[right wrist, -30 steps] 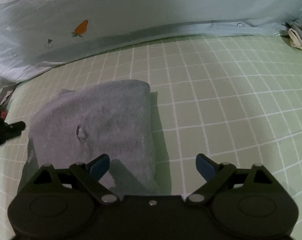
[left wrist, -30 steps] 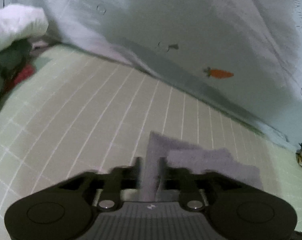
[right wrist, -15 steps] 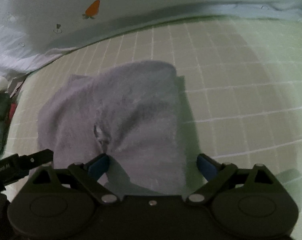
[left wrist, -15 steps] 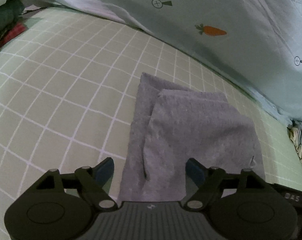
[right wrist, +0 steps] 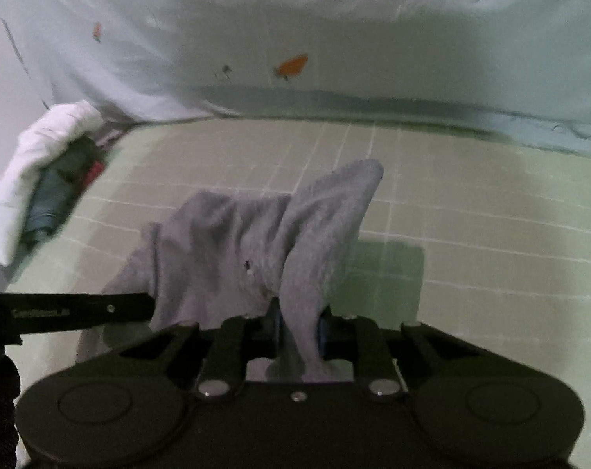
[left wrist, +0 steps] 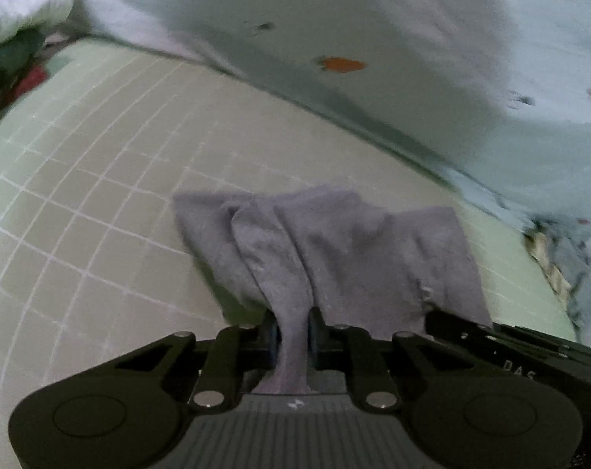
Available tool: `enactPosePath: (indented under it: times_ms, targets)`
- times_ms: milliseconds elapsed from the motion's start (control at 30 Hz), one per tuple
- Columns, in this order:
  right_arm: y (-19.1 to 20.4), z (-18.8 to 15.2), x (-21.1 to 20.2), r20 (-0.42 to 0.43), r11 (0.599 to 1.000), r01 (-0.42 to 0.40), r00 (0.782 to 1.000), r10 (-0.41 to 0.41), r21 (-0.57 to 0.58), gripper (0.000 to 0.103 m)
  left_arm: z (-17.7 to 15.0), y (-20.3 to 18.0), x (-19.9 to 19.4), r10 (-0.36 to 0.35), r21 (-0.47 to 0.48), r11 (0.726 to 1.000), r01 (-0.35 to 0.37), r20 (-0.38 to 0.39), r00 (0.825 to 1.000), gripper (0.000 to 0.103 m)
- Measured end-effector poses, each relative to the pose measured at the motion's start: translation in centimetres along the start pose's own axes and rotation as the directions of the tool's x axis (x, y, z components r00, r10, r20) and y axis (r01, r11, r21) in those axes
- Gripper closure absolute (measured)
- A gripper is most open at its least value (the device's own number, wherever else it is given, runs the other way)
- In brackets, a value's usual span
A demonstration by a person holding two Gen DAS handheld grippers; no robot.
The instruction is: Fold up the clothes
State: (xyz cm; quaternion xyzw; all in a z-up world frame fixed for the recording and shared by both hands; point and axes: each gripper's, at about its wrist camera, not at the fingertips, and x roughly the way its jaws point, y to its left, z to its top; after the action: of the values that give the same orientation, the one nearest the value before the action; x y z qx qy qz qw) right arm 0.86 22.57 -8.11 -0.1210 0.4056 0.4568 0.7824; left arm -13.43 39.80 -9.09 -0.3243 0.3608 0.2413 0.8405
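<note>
Left gripper [left wrist: 291, 338] pinching one near edge of the grey towel [left wrist: 334, 250], right gripper [right wrist: 299, 326] pinching another, fingers clamped tight on bunched cloth. Towel lifted and draped over the green checked sheet [left wrist: 99, 164], in front of a pale blue carrot-print cover [right wrist: 334, 19].

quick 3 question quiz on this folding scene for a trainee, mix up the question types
1. True or false: both grippers are shut on the grey cloth.
2. What does the cloth lie on? A) wooden table B) green checked sheet C) carpet
3. Fill in: the orange print on the pale blue bedding is a ____.

Key: 1 true: left gripper and right gripper each pinch it. 2 B, the green checked sheet. 3 carrot, on the pale blue bedding.
</note>
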Motion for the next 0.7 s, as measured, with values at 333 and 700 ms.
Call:
enactPosePath:
  times_ms: [333,700]
  targets:
    - [-1.0,-3.0,-9.0,0.118,0.996,-0.087,0.989,0.087,-0.006,0.086,-5.7,-5.0,-7.3,0.053,-0.026,0.998,-0.051,0.091,0.994,0.088]
    - [4.5,-4.4,-10.4,0.148,0.965,-0.258,0.954,0.262,-0.047,0.085,-5.9,0.0,-14.7,0.15,-0.057,0.988,-0.142,0.169,0.974,0.088]
